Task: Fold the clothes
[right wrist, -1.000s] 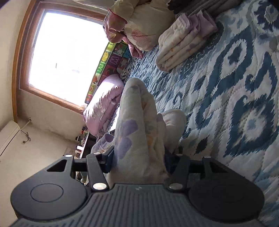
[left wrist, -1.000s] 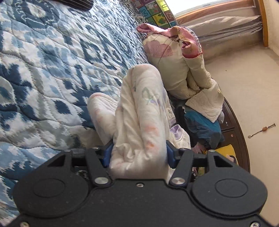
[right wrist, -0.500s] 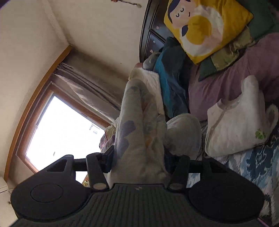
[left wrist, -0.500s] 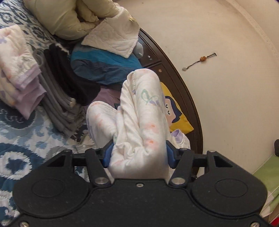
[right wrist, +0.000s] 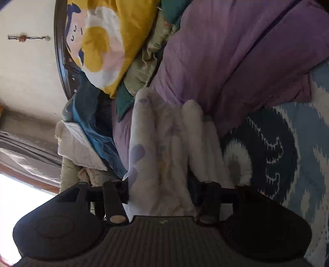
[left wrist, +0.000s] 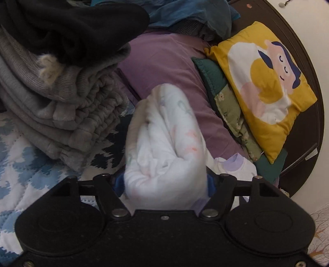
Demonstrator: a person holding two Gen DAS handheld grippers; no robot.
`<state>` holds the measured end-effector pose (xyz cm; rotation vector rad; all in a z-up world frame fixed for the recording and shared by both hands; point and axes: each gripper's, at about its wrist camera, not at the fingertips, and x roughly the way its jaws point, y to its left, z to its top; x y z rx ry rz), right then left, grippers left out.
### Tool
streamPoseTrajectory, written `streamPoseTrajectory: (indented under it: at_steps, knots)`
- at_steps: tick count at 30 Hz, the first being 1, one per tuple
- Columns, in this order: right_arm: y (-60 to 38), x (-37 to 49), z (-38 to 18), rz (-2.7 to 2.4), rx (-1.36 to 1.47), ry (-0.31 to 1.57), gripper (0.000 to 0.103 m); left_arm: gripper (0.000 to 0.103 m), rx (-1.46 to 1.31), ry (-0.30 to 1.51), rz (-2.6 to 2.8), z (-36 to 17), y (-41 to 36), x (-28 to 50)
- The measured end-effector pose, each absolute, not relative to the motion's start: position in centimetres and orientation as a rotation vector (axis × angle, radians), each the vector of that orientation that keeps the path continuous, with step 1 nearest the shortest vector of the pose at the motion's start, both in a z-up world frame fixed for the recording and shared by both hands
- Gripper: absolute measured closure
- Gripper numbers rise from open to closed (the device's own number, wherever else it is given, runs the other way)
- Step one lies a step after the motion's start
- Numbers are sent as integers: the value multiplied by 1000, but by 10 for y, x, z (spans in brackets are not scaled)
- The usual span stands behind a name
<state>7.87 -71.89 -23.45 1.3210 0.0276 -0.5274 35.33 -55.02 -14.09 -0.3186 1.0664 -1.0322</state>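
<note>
Folded white garment (left wrist: 164, 147) now sits by the grey stack (left wrist: 61, 115) near the purple pillow (left wrist: 170, 67), no longer over open quilt; our left tool (left wrist: 164, 184) is loosening around it while our right tool (right wrist: 158, 193) tightens, so we judge set-down underway.

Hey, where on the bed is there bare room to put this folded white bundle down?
Bare blue-patterned quilt borders the purple pillow in the right wrist view; a smaller strip lies below the grey folded stack. Crowded toward the yellow cushion and teal clothes.
</note>
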Motion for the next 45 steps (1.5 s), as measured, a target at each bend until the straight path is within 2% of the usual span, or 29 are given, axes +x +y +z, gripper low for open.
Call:
streamPoseTrajectory:
  at_steps: [2,5,11,13,15,16,19,20,23,26,30,31,32,34,36,38,42,45]
  knots:
    - [-717,77,-224,-523,1250,26,46,25,-285,1024,-1040,-135,-552,349]
    - [-720,69,-213,-522,1208,21,44,25,-234,952,-1043,-117,-545,348]
    - [-701,46,-148,-586,687,-64,44,26,-147,590,-1031,-75,-511,329]
    - [-701,60,-133,-517,529,-54,44,26,-137,524,-1091,-73,-518,323]
    - [-704,76,-127,-477,435,-29,44,29,-16,486,-1151,-80,-540,316]
    - [-710,90,-130,-459,415,37,46,32,55,484,-1164,-86,-554,313]
    - [-732,127,-155,-491,425,268,49,30,268,592,-1151,-118,-603,310]
    - [-738,132,-167,-503,437,295,49,23,308,607,-1135,-127,-613,311]
    - [-743,136,-185,-520,454,306,49,11,289,710,-1114,-139,-627,329]
    - [-745,141,-180,-516,479,333,49,12,305,689,-1097,-132,-623,323]
    - [-737,122,-167,-500,499,283,46,11,193,600,-1041,-98,-582,315]
    - [-735,112,-158,-502,521,256,39,11,159,592,-1020,-90,-566,313]
    - [-733,103,-153,-510,544,235,26,11,126,583,-998,-82,-549,310]
    - [-727,80,-137,-500,616,216,12,11,105,592,-975,-70,-514,297]
    - [-720,66,-125,-439,686,243,11,11,102,614,-960,-61,-476,278]
    - [-703,60,-112,-381,737,294,0,9,76,635,-943,-52,-434,257]
    - [-641,59,-90,-213,805,409,0,0,-66,698,-851,-41,-330,203]
    - [-574,65,-78,-29,829,501,0,0,-47,736,-724,-32,-253,167]
